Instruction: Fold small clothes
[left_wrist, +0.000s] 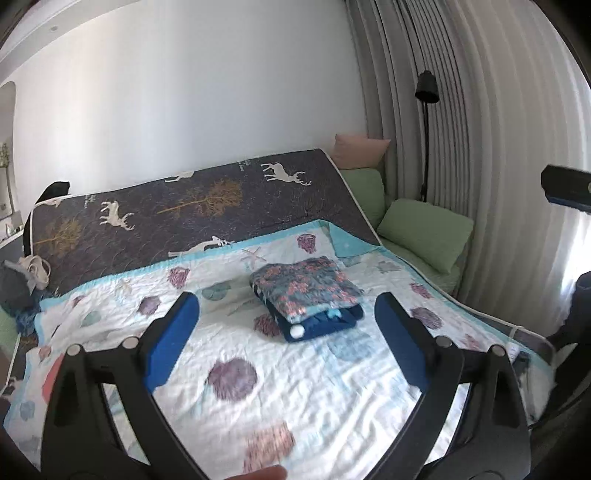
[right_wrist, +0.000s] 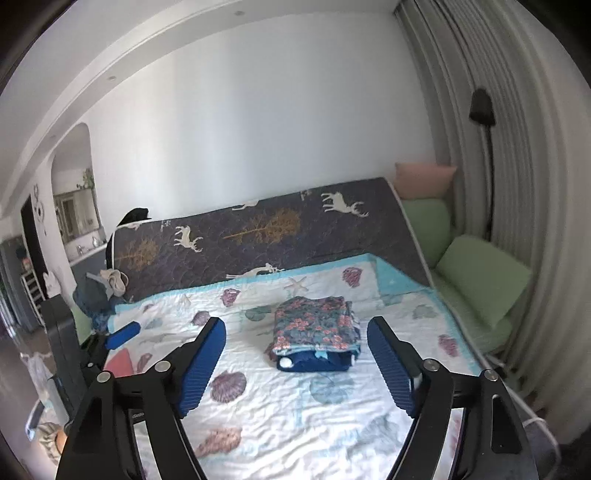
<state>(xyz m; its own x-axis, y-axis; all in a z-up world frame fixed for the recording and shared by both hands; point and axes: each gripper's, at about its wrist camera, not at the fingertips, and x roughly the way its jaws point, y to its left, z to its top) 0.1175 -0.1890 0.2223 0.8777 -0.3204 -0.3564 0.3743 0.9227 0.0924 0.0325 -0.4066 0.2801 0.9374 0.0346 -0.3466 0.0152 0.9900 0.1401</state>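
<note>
A small stack of folded clothes (left_wrist: 308, 295) lies on the white shell-print quilt (left_wrist: 295, 387); a floral piece sits on top of a dark blue one. It also shows in the right wrist view (right_wrist: 316, 334). My left gripper (left_wrist: 286, 306) is open and empty, held above the quilt just short of the stack. My right gripper (right_wrist: 295, 330) is open and empty, also short of the stack. The left gripper's blue pad (right_wrist: 122, 334) shows at the left of the right wrist view.
A dark deer-print cover (left_wrist: 207, 206) rises behind the quilt. Green cushions (left_wrist: 424, 232) and a pink one (left_wrist: 360, 149) lie at the right by the curtain and black floor lamp (left_wrist: 426, 88). Loose clothes (left_wrist: 22, 280) pile at the left. A red item (right_wrist: 120, 363) lies on the quilt's left.
</note>
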